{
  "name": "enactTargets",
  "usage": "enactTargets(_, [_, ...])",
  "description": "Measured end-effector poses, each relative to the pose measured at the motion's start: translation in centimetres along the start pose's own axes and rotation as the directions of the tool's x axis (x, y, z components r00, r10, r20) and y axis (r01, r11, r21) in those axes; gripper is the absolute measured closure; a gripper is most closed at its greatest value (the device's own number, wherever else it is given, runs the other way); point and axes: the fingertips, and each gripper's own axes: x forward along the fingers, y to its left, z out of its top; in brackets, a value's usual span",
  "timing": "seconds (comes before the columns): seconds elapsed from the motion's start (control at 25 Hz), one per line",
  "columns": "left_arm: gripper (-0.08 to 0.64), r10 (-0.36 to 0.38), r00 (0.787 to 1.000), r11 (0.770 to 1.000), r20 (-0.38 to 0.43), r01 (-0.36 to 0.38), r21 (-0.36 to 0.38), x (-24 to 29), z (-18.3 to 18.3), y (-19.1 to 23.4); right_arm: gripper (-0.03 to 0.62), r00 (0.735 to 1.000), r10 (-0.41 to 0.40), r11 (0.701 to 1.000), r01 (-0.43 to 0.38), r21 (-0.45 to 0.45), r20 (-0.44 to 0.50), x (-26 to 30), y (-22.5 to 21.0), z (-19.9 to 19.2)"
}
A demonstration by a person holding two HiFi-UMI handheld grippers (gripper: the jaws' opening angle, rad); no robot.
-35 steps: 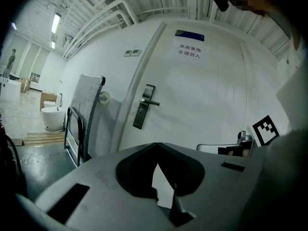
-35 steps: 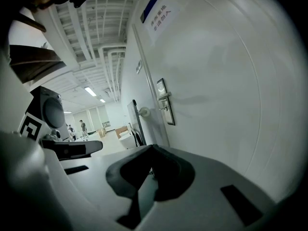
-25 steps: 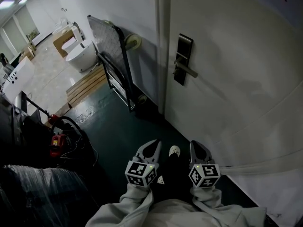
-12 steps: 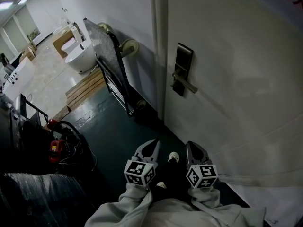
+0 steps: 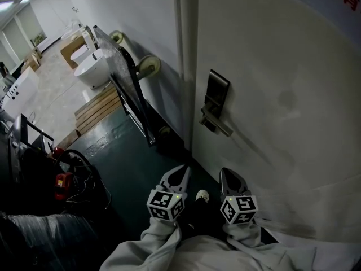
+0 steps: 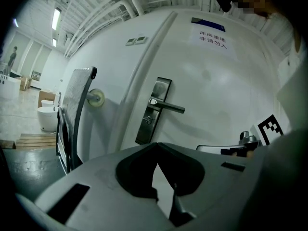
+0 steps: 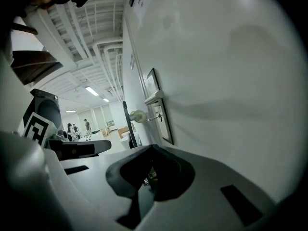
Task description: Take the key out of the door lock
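The door's dark metal lock plate carries a lever handle and stands ahead of both grippers, well out of reach. In the left gripper view the lock plate shows a small key under the handle. From the right gripper view the key sticks out of the plate edge-on. My left gripper and right gripper are held side by side low in front of me, both shut with nothing in them. The left jaws and the right jaws both meet at their tips.
A hand cart with wheels leans on the wall left of the door frame. Behind it are a toilet and a wooden pallet. A red tool and cables lie on the dark floor at left. People stand far off.
Both grippers have moved forward together toward the door. The lock plate now looks closer and lower in the head view. Both stay shut.
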Motion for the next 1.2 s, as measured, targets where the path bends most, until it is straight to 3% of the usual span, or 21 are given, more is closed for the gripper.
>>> enactTargets(0.68, [0.546, 0.007, 1.000, 1.000, 0.025, -0.006, -0.014, 9.6, 3.4, 2.6, 0.540, 0.999, 0.050, 0.998, -0.050, -0.027, 0.011, 7.2, -4.0, 3.9])
enactTargets(1.2, [0.546, -0.036, 0.999, 0.998, 0.018, 0.037, -0.048, 12.3, 3.9, 3.6, 0.540, 0.999, 0.035, 0.999, -0.035, -0.022, 0.008, 8.8, -4.4, 3.8])
